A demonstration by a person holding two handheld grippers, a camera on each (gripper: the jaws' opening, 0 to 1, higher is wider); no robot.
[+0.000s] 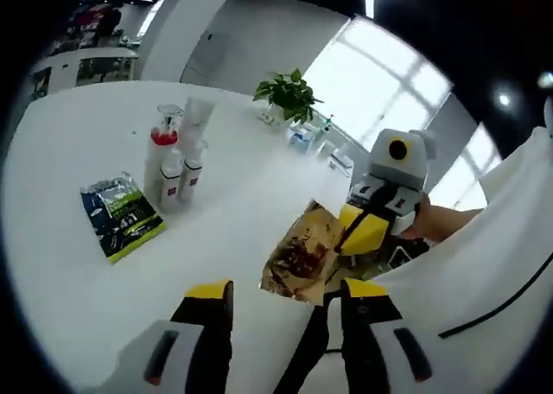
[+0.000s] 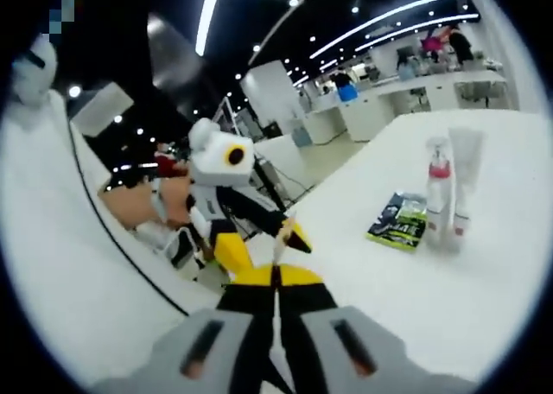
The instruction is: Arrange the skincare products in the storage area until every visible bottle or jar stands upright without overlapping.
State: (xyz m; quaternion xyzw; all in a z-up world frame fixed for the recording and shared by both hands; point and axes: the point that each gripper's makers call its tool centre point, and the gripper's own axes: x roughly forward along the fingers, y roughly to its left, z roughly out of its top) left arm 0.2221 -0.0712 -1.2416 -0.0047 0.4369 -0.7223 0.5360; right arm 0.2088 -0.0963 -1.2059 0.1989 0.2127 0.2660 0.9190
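Observation:
On the white table [image 1: 78,282] stands a cluster of skincare bottles [image 1: 177,161] [image 2: 445,195]: a spray bottle with a red collar, a white tube and small white bottles, all upright. Beside them a green and blue sachet [image 1: 121,214] [image 2: 397,223] lies flat. My right gripper [image 1: 346,238] [image 2: 276,277] is shut on a gold-brown sachet [image 1: 302,254] [image 2: 281,231], held above the table's near edge. My left gripper [image 1: 287,295] [image 2: 263,243] is open just in front of that sachet, with nothing between its jaws.
A potted plant [image 1: 289,92] and some small clear containers [image 1: 315,139] stand at the table's far edge by the window. A person's white sleeve [image 1: 484,264] and hand are on the right. More tables stand in the room behind.

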